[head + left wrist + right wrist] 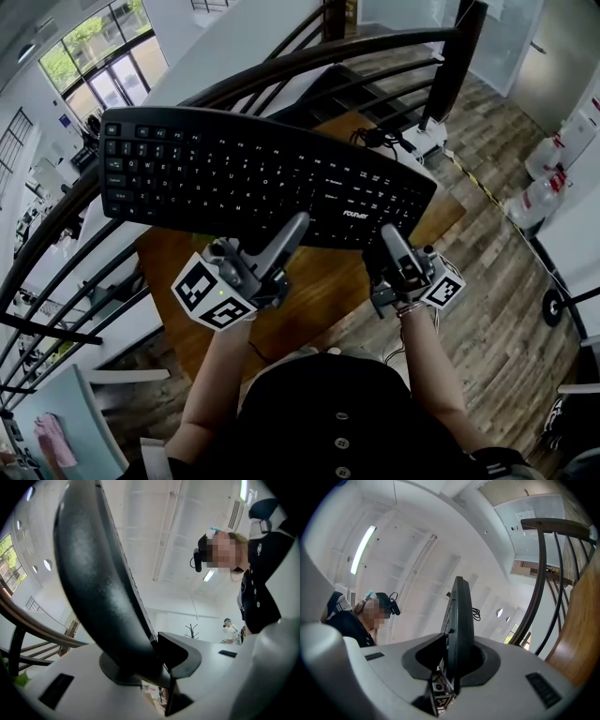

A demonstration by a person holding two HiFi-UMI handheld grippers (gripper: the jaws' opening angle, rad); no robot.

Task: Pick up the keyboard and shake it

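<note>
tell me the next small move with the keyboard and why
Probably a short, gentle up-and-down shake. The keyboard is already lifted clear of the wooden table. The left gripper and right gripper are each clamped on its near edge, spaced apart along it, so the hold looks steady enough to begin.

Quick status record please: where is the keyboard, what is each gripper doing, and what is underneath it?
keyboard: black keyboard, held up in the air, keys toward the head view
left gripper: left gripper, fingers closed on the keyboard's near edge
right gripper: right gripper, fingers closed on the same edge, further right
below: wooden table
beyond: dark railing
</note>
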